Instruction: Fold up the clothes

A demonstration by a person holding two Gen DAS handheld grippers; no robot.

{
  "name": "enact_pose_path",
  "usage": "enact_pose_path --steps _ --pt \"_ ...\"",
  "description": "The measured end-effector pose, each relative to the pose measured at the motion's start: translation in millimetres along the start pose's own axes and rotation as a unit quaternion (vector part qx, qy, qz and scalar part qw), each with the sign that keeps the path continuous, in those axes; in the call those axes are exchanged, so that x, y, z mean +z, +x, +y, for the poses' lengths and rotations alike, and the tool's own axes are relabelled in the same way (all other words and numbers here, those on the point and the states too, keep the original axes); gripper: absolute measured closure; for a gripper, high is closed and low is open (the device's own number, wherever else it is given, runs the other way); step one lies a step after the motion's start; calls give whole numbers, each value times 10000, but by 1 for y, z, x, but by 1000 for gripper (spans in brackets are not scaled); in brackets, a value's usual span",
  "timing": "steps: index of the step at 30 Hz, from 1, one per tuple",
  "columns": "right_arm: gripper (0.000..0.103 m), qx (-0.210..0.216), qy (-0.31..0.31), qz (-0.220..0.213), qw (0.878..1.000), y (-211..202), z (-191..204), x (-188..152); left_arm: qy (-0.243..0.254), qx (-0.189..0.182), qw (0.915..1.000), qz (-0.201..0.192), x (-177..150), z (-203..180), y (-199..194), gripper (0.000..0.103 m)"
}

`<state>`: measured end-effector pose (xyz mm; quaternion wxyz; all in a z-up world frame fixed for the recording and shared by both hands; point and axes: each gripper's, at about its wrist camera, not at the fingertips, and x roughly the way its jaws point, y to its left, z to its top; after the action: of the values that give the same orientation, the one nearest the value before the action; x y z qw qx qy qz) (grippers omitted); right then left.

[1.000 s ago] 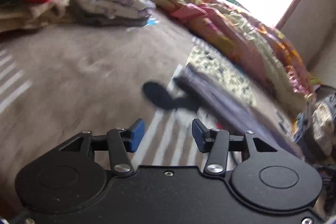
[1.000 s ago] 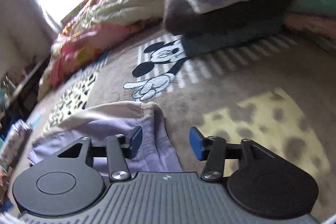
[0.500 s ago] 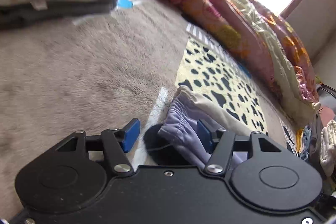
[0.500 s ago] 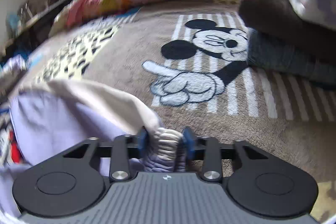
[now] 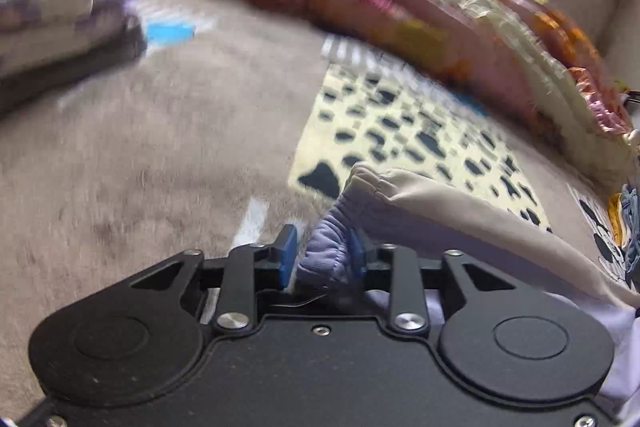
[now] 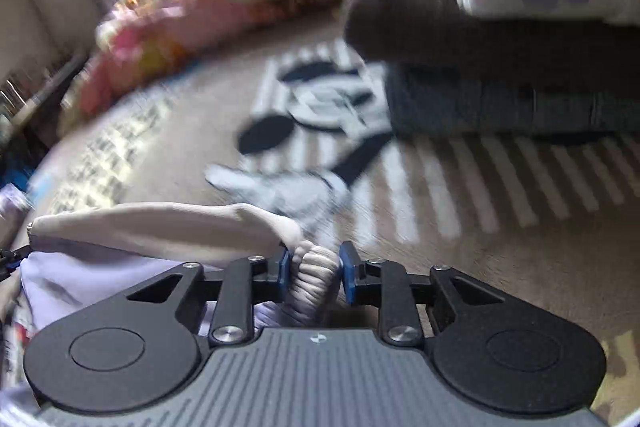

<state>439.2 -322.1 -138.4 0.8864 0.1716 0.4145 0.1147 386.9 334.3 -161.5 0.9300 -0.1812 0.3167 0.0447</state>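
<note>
A lilac garment (image 5: 440, 219) with a beige elastic waistband lies on a brown blanket (image 5: 140, 155). In the left wrist view my left gripper (image 5: 322, 251) has its jaws closing on one gathered corner of the waistband, and the blue pads press the bunched cloth from both sides. In the right wrist view my right gripper (image 6: 314, 267) is shut on the other gathered corner, and the garment (image 6: 160, 227) stretches away to the left of it. Between the two grips the cloth hangs a little above the blanket.
A stack of folded clothes (image 6: 520, 27) rises close ahead on the right, seen again at the far left (image 5: 60, 11). A rumpled floral quilt (image 5: 440, 11) runs along the far side under a bright window. A cartoon mouse print (image 6: 320, 107) and a spotted patch (image 5: 400, 139) mark the blanket.
My left gripper swung over to the garment's waistband corner and closed on it. My right gripper closed on the other corner half a second ago and has moved a little with the cloth.
</note>
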Motion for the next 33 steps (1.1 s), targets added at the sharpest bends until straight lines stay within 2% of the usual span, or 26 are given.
enact_pose_path --steps 1,2,3,5,8,9,11,15,20,22,26,27,30,33 --pt "70 61 138 -8 9999 0 -4 0 53 93 9999 -15 2 -2 -4 66" --pt "65 110 252 -50 9996 -3 -5 0 183 234 9995 -81 2 -5 -9 55" --pt "55 65 216 -105 9997 -8 -5 -2 300 339 9989 -116 0 -5 -14 53" --pt "45 -27 130 -210 9997 -18 -2 -6 477 512 9974 -185 -3 -4 -23 50" --pt "44 -53 1 -255 9997 -40 -1 -18 252 410 9987 -153 -4 4 -34 50" --pt "39 -17 46 -275 9996 -49 -2 -25 202 383 9990 -139 -5 6 -38 50" --pt "36 123 205 -297 9993 -63 -7 -44 76 310 9994 -145 -5 9 -48 50" --pt "35 324 601 -269 9973 -89 -16 -90 -190 71 9996 -179 -13 7 -81 48" --pt "35 600 1129 -519 9904 -110 -22 -135 -461 -216 9987 -83 -45 3 -137 43" --pt "36 701 1420 -626 9854 -112 -24 -143 -540 -220 9983 -83 -64 5 -165 43" --pt "48 697 1733 -856 9787 -113 -26 -155 -808 -46 9967 -76 -113 22 -218 41" --pt "49 711 1804 -889 9770 -113 -26 -157 -922 -30 9957 -50 -125 28 -229 40" --pt "49 887 2037 -867 9711 -114 -24 -160 -1332 -82 9910 110 -162 48 -251 38" --pt "49 897 1969 -830 9728 -113 -15 -161 -1675 -234 9854 209 -185 58 -261 38"
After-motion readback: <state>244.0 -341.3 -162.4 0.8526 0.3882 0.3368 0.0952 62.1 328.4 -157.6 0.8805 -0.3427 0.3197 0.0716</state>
